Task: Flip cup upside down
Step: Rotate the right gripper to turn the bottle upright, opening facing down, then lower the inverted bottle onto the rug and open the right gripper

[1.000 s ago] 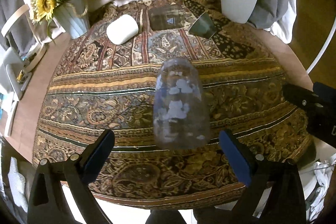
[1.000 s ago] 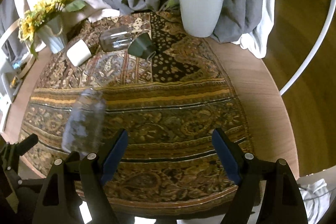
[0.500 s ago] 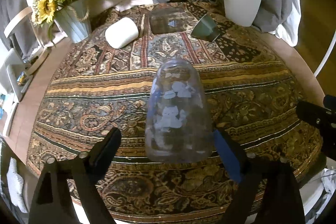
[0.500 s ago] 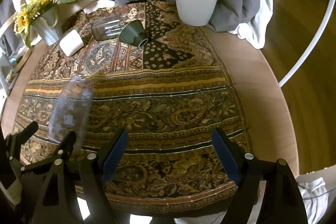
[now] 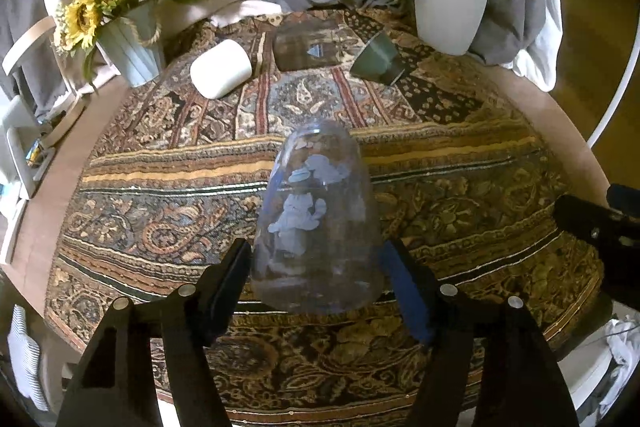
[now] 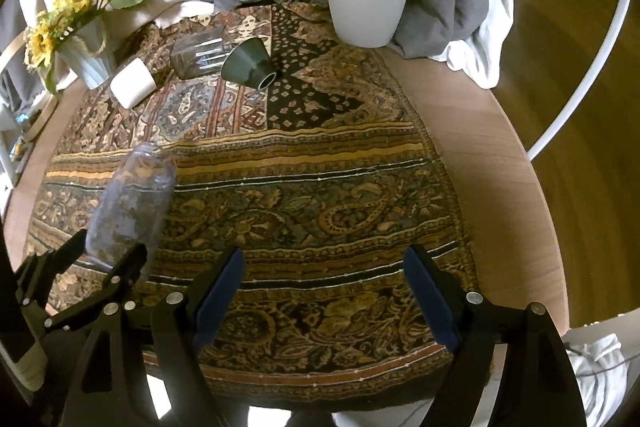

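Note:
A clear plastic cup [image 5: 316, 219] with a pale cat print lies on its side on the patterned cloth, its wide rim toward the camera. My left gripper [image 5: 316, 267] has closed on the cup near its rim, both fingers touching its sides. The same cup shows at the left of the right wrist view [image 6: 132, 207], between the left gripper's fingers [image 6: 132, 263]. My right gripper [image 6: 320, 287] is open and empty above the front of the cloth, to the right of the cup.
At the back lie a white cup [image 5: 220, 69], a clear ribbed glass [image 5: 308, 45] and a dark green cup [image 5: 376, 61], all on their sides. A sunflower vase [image 5: 128, 47] stands back left, a potted plant [image 5: 450, 15] back right. The round table's edge [image 6: 520, 187] curves right.
My left gripper has moved forward around the cup and its fingers have closed in from wide open to touch the cup's sides. The right gripper has drifted slightly.

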{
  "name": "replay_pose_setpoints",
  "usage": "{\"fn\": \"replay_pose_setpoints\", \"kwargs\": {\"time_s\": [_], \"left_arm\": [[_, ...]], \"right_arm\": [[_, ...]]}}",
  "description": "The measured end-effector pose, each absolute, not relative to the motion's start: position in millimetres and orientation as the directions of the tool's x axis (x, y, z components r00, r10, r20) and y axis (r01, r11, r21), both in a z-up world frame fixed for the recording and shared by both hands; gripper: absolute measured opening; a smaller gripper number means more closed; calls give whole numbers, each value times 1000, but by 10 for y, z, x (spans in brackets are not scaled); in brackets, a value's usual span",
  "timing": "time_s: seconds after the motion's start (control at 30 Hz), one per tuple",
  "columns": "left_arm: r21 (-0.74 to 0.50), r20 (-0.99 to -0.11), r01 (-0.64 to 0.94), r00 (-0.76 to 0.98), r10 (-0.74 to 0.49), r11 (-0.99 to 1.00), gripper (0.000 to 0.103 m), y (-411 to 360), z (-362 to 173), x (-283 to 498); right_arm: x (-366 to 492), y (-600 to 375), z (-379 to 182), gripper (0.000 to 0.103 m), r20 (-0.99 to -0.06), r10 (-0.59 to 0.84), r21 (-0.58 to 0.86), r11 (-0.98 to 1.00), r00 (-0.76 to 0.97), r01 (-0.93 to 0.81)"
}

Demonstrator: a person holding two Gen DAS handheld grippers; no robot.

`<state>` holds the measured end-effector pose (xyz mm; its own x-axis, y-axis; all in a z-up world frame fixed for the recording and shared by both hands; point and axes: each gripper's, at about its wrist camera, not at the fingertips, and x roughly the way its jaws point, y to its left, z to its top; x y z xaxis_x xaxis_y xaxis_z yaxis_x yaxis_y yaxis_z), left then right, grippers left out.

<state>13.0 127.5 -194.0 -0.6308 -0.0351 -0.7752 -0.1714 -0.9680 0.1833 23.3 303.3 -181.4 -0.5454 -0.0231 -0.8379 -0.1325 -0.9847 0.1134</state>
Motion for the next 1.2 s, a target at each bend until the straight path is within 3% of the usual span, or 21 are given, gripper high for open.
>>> {"fn": "replay_pose_setpoints", "kwargs": {"time_s": [0.4, 1.2], "left_arm": [[192, -734, -158, -678, -35, -969, 67, 1340, -1596, -49], [138, -795, -161, -607, -12, -977, 67, 1361, -1318, -895]], "right_arm": [[173, 3077, -1660, 82, -802, -53, 163, -978, -595, -133], [-302, 3067, -1184, 82, -714, -57, 218, -965, -698, -145]]}}
